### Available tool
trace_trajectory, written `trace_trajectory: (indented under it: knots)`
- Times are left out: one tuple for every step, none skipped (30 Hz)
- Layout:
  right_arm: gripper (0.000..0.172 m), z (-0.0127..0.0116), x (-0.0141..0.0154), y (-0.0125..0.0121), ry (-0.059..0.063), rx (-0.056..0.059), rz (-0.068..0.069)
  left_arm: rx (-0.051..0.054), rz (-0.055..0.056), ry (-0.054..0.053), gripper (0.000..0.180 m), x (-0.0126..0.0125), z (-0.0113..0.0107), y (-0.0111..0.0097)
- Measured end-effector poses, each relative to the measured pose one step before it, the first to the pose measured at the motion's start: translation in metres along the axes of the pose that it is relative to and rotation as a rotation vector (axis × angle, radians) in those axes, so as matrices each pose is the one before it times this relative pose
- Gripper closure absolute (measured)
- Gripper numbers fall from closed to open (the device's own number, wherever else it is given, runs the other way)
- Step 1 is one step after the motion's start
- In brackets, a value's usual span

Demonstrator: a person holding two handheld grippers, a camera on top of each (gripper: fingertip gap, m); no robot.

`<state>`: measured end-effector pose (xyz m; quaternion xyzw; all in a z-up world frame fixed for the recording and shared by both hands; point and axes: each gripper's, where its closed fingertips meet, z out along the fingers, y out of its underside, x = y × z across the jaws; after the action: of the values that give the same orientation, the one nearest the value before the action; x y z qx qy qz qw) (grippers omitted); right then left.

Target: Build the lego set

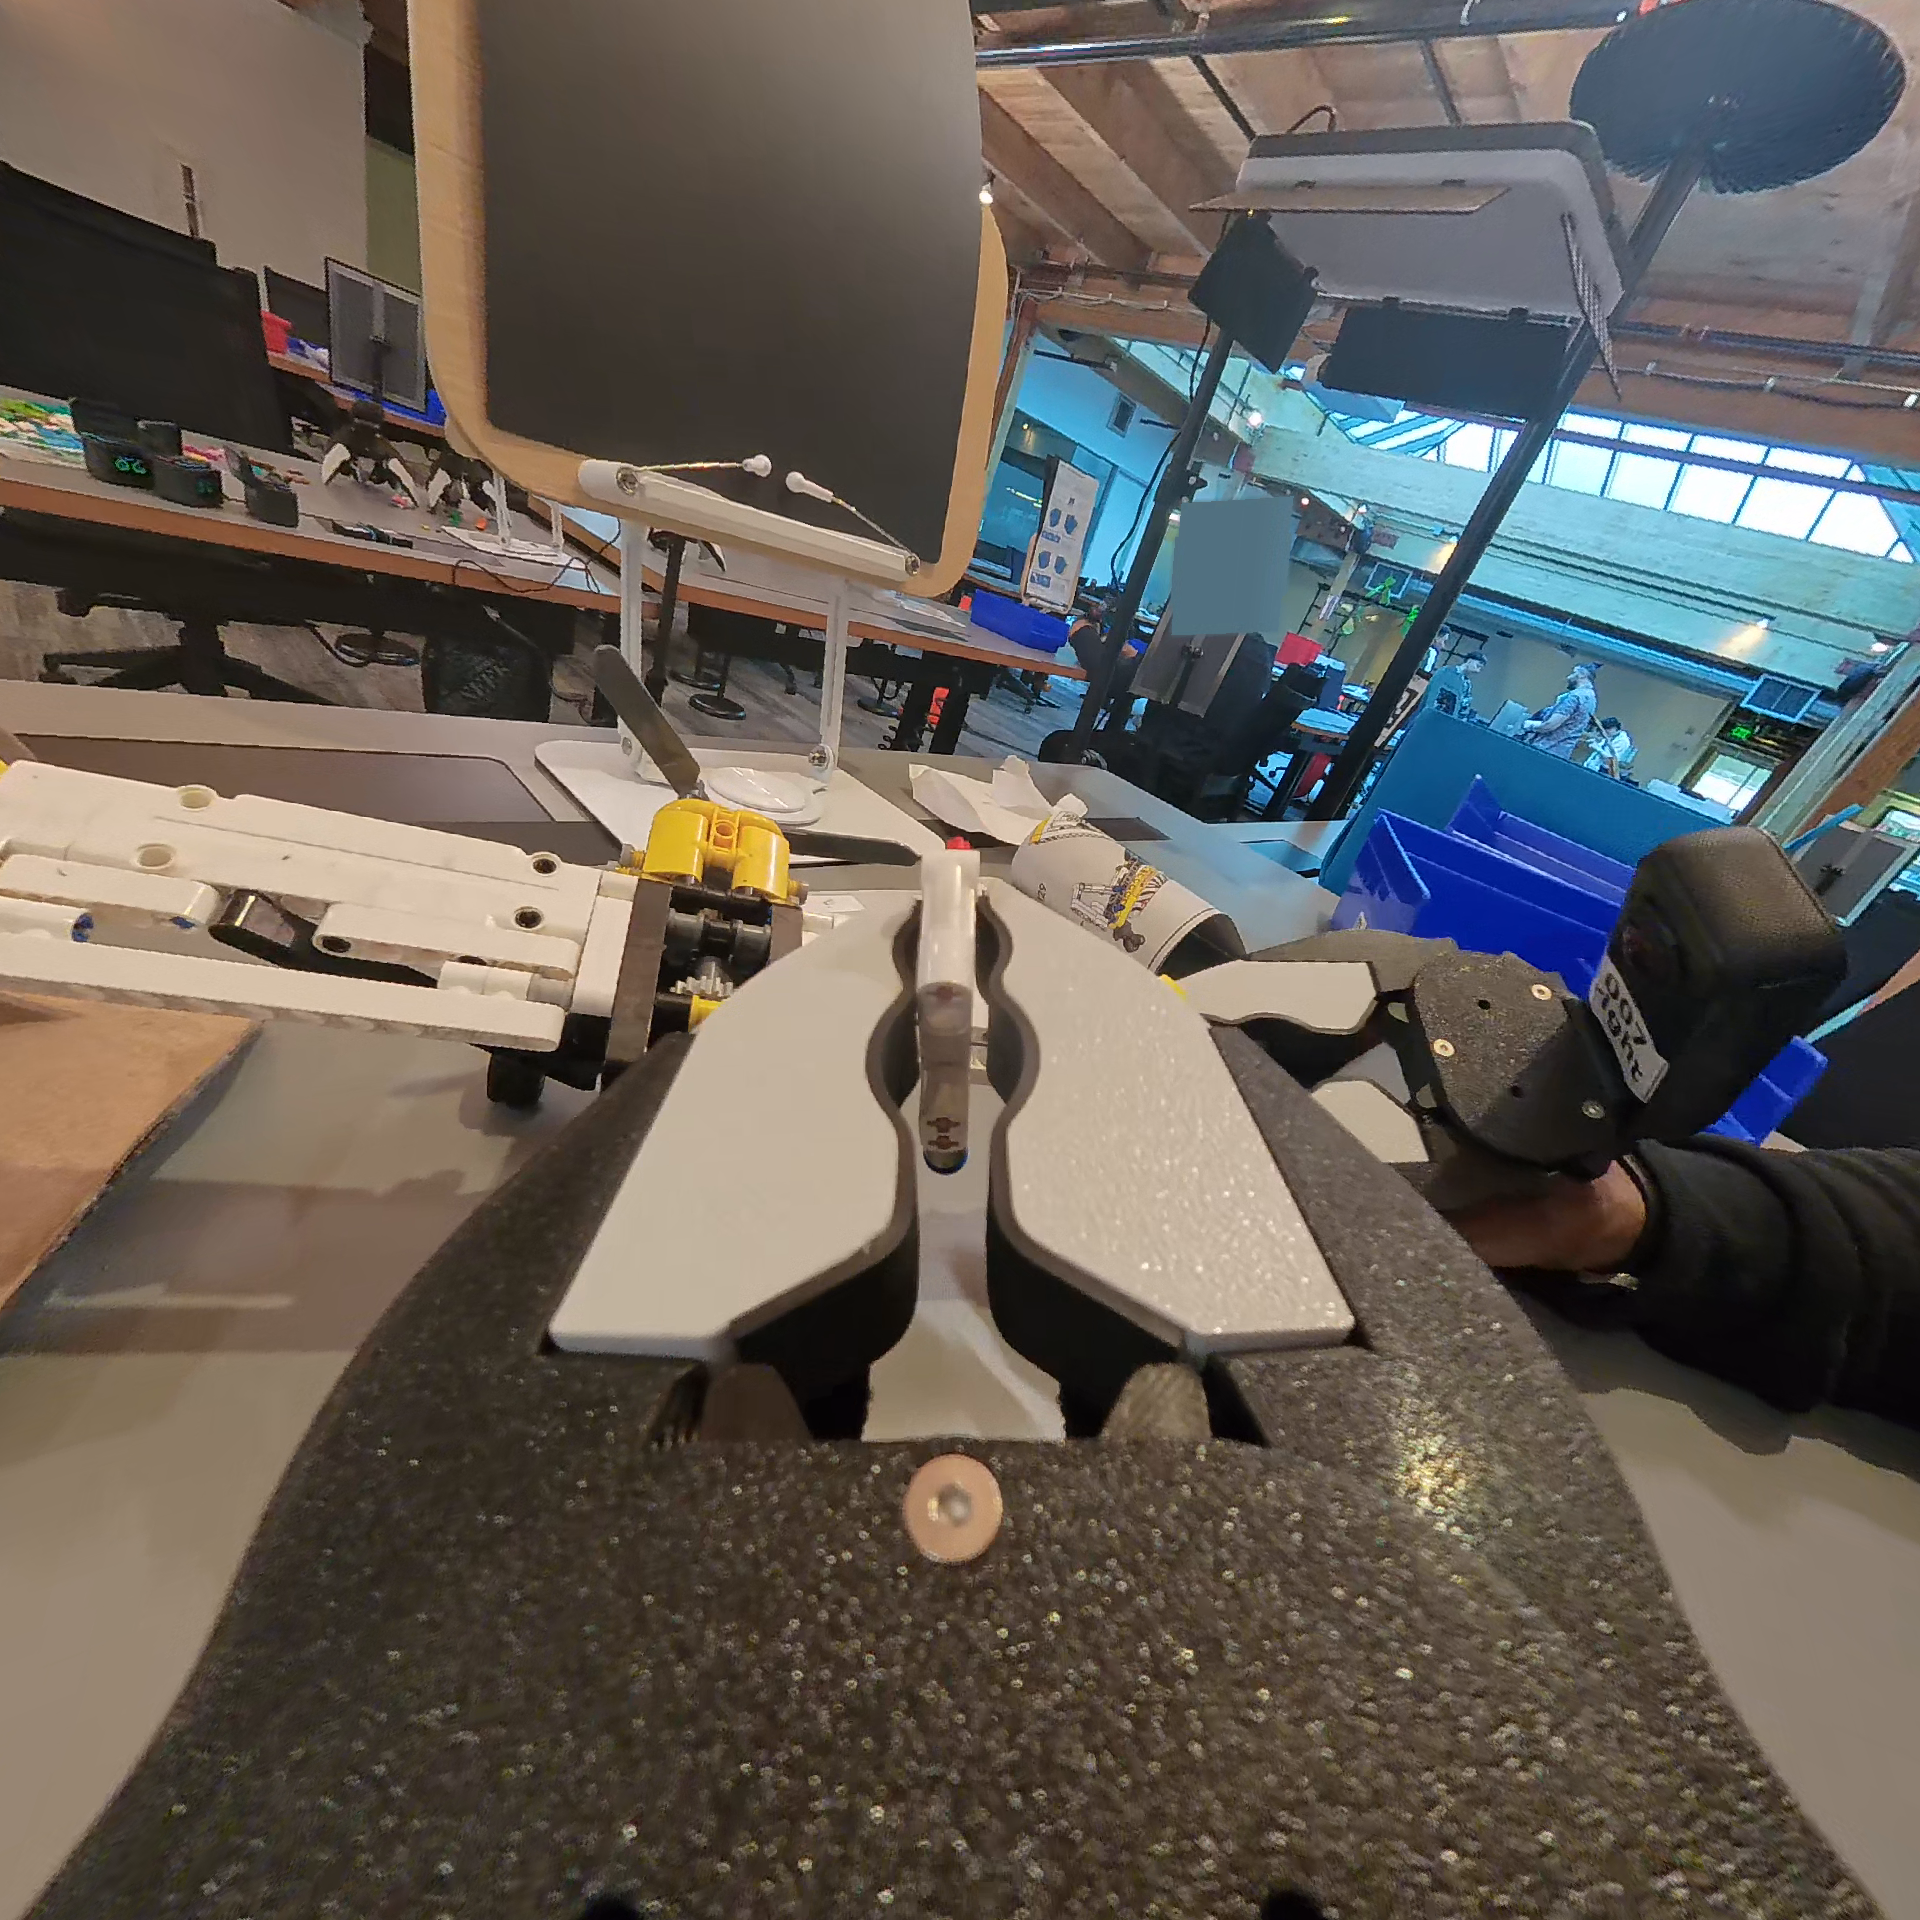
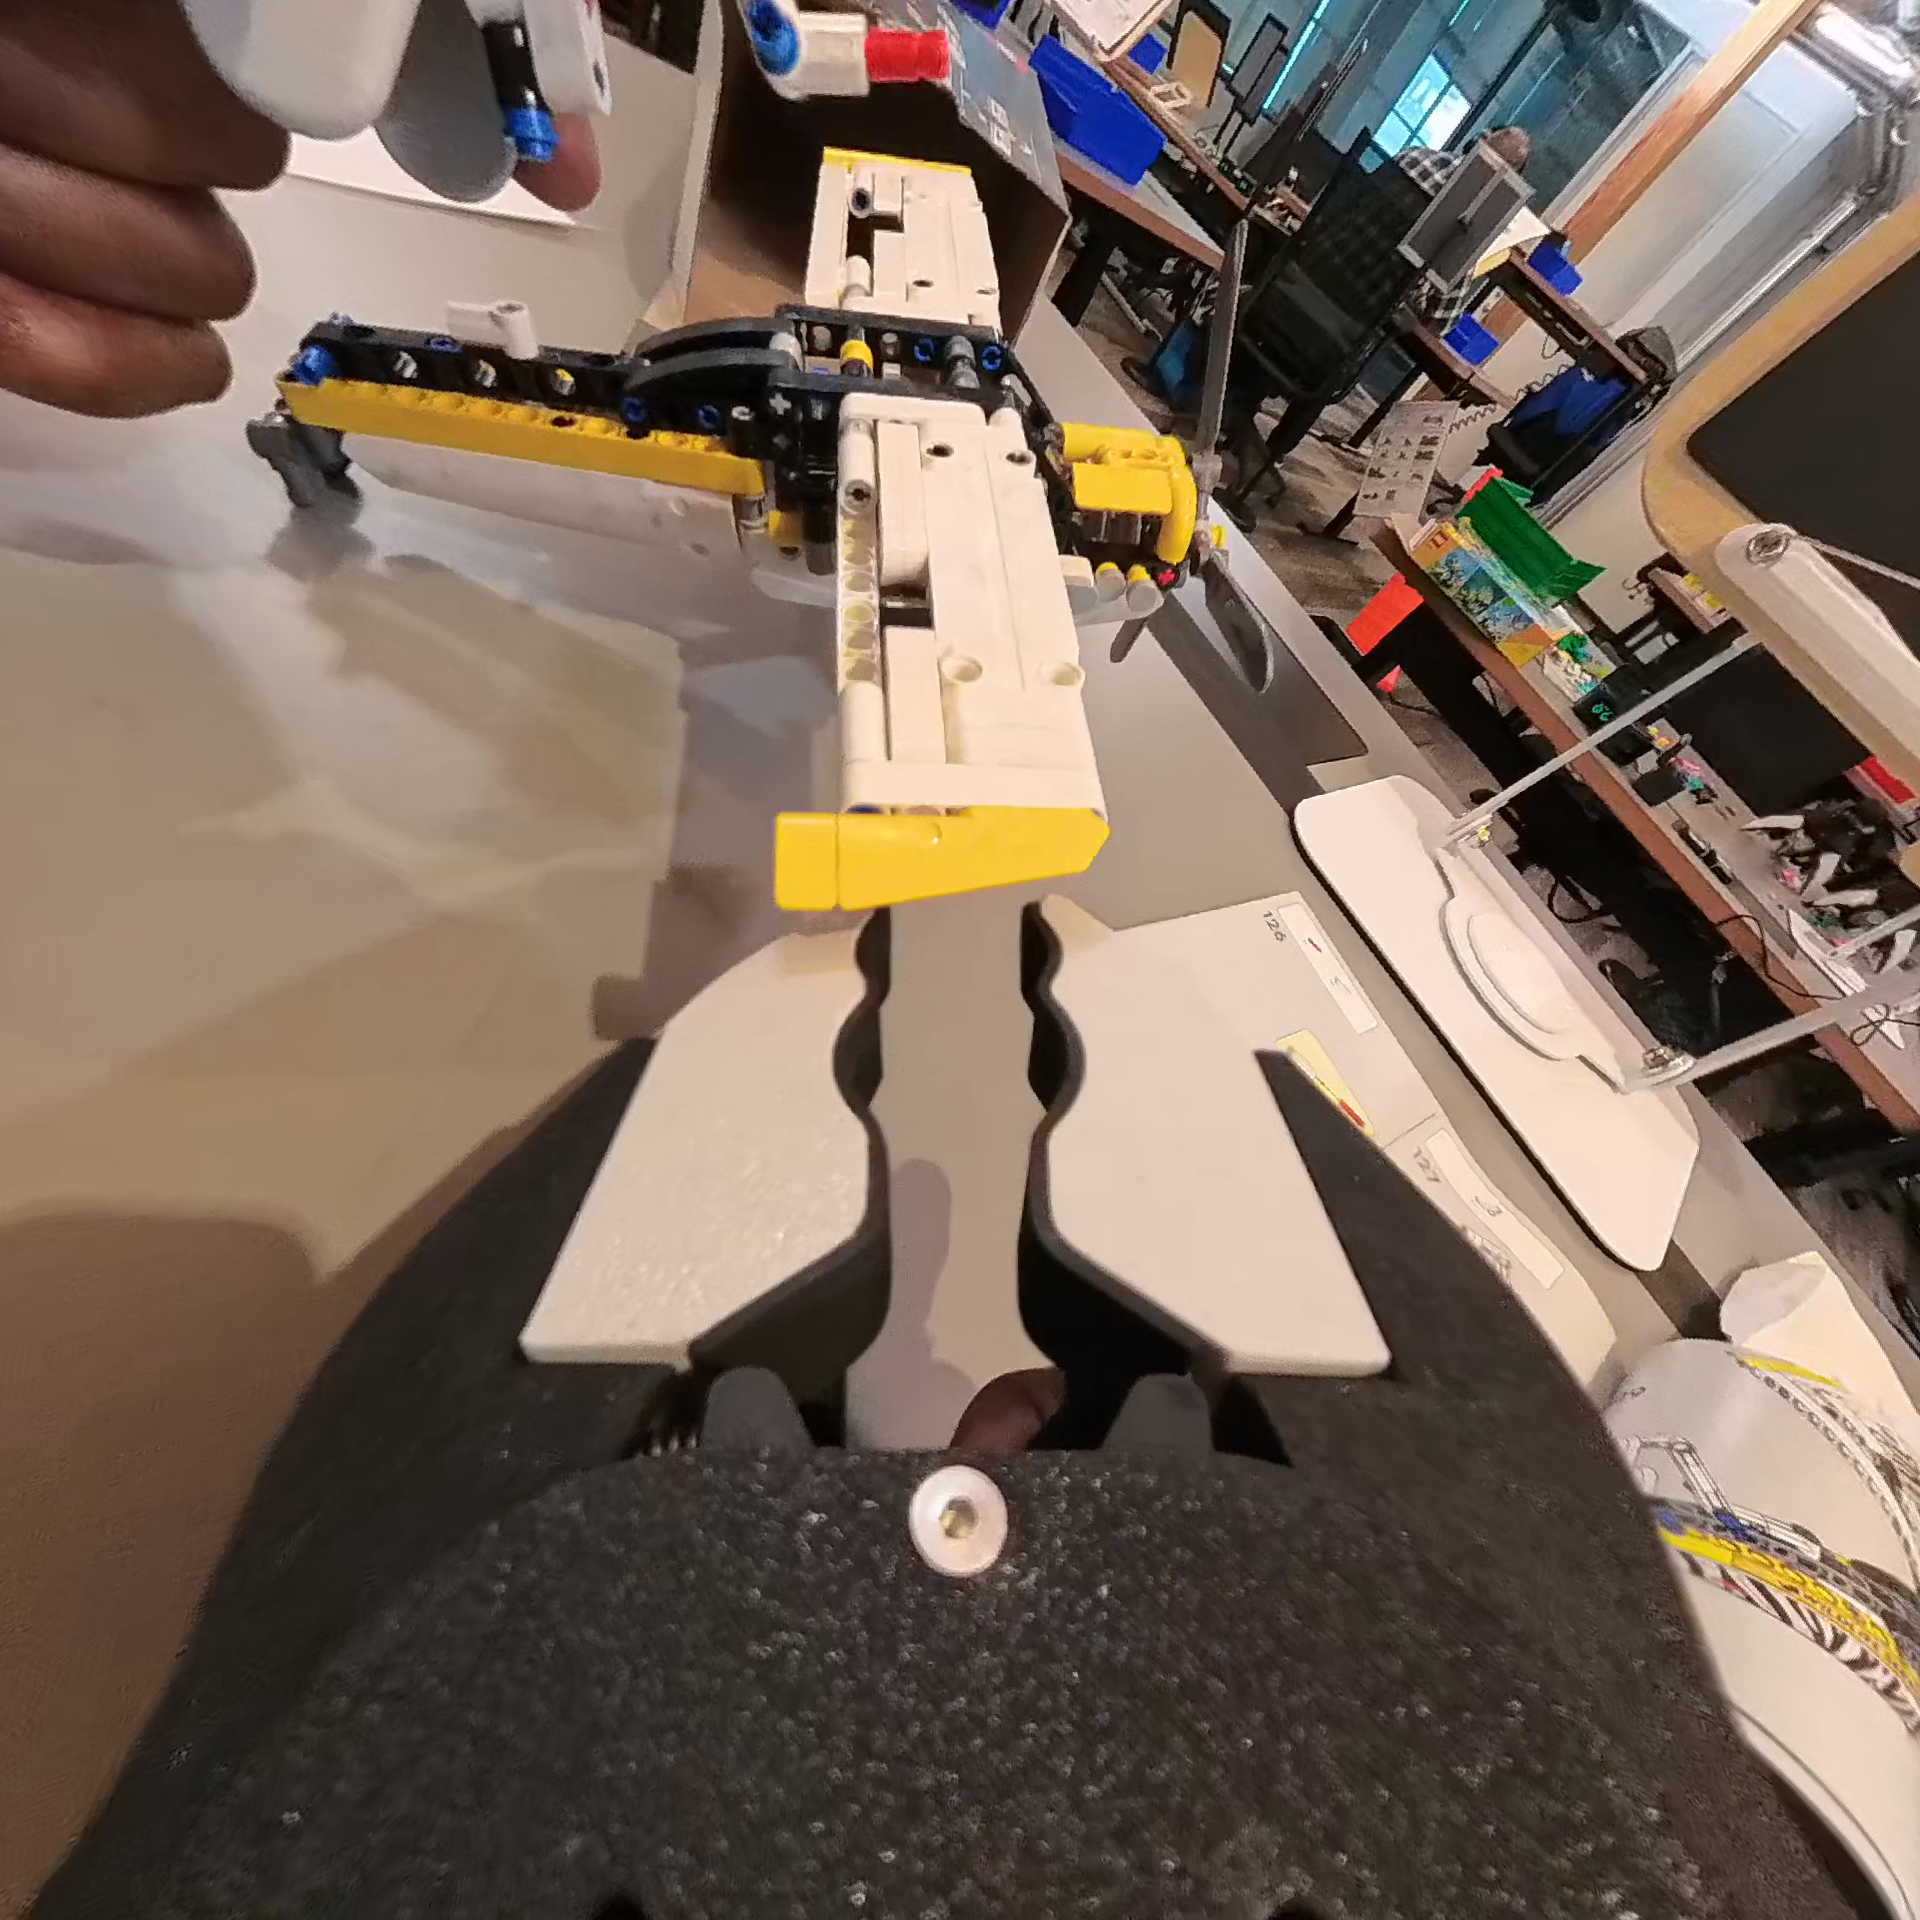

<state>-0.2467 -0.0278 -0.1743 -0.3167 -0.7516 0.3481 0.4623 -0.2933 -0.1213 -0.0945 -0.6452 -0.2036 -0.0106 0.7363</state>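
White beam (image 1: 948, 940) pinched in left claw (image 1: 948, 914); right claw (image 2: 956, 920) narrowly parted, bare, just short of plane's yellow wingtip (image 2: 935, 854).

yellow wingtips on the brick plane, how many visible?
1 clear: the yellow wingtip on the near white wing, just ahead of the right gripper. The far wing's tip shows only a thin yellow edge.

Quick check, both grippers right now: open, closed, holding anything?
Left gripper: closed on a thin white brick-built piece with a red tip.
Right gripper: partly open, nothing between its fingers, just short of the model plane's yellow wingtip.
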Motion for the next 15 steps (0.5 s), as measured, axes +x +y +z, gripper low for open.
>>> trace_trajectory:
  knots:
    - [0.146, -0.00233, -0.00085, 0.00102, -0.0043, 0.0013, 0.0002, -0.0001, 0.0009, -0.0004, 0.172, 0.00004, -0.00002, -0.00015]
    - [0.144, -0.00245, -0.00075, 0.00129, -0.0055, 0.0013, 0.0020, 0.0001, 0.0008, -0.0010, 0.172, -0.00011, -0.00020, -0.00011]
    - [0.141, -0.00215, -0.00016, 0.00200, -0.0035, -0.0026, 0.0048, 0.0000, 0.0006, -0.0017, 0.172, -0.00036, -0.00024, -0.00027]
    - [0.139, -0.00169, 0.00007, 0.00280, -0.0035, -0.0082, 0.0063, 0.0000, 0.0001, -0.0030, 0.172, -0.00068, -0.00027, -0.00043]
    - [0.137, -0.00100, 0.00028, 0.00332, -0.0047, -0.0130, 0.0066, 0.0011, -0.0004, -0.0018, 0.172, -0.00051, -0.00029, -0.00059]
    - [0.135, -0.00026, 0.00038, 0.00329, -0.0054, -0.0150, 0.0067, 0.0017, -0.0013, -0.0001, 0.172, -0.00023, -0.00033, -0.00079]
    - [0.131, 0.00076, 0.00024, 0.00297, -0.0076, -0.0149, 0.0063, 0.0023, -0.0013, 0.0003, 0.172, -0.00007, -0.00032, -0.00083]
    - [0.127, 0.00152, -0.00022, 0.00247, -0.0108, -0.0145, 0.0056, 0.0018, -0.0006, 0.0010, 0.172, 0.00005, -0.00029, -0.00063]
    - [0.123, 0.00202, -0.00021, 0.00154, -0.0102, -0.0124, 0.0053, 0.0003, -0.0002, 0.0013, 0.172, 0.00028, -0.00003, -0.00044]
    - [0.119, 0.00176, 0.00051, -0.00007, -0.0041, -0.0033, 0.0034, -0.0008, -0.0001, 0.0015, 0.172, 0.00038, 0.00011, 0.00008]
    - [0.116, 0.00170, 0.00083, -0.00184, -0.0015, 0.0094, 0.0007, -0.0018, -0.0004, 0.0021, 0.172, 0.00052, 0.00023, 0.00023]
    - [0.114, 0.00172, 0.00020, -0.00248, -0.0045, 0.0127, 0.0018, -0.0023, -0.0007, 0.0031, 0.172, 0.00064, 0.00028, 0.00050]
    - [0.110, 0.00180, 0.00055, -0.00223, -0.0039, 0.0087, 0.0056, -0.0024, -0.0005, 0.0028, 0.172, 0.00061, 0.00036, 0.00054]
    - [0.106, 0.00168, 0.00069, -0.00171, -0.0020, 0.0048, 0.0093, -0.0025, -0.0002, 0.0021, 0.172, 0.00056, 0.00032, 0.00066]
    - [0.104, 0.00094, 0.00047, -0.00161, -0.0020, 0.0055, 0.0104, -0.0027, -0.0002, 0.0017, 0.172, 0.00044, 0.00035, 0.00057]
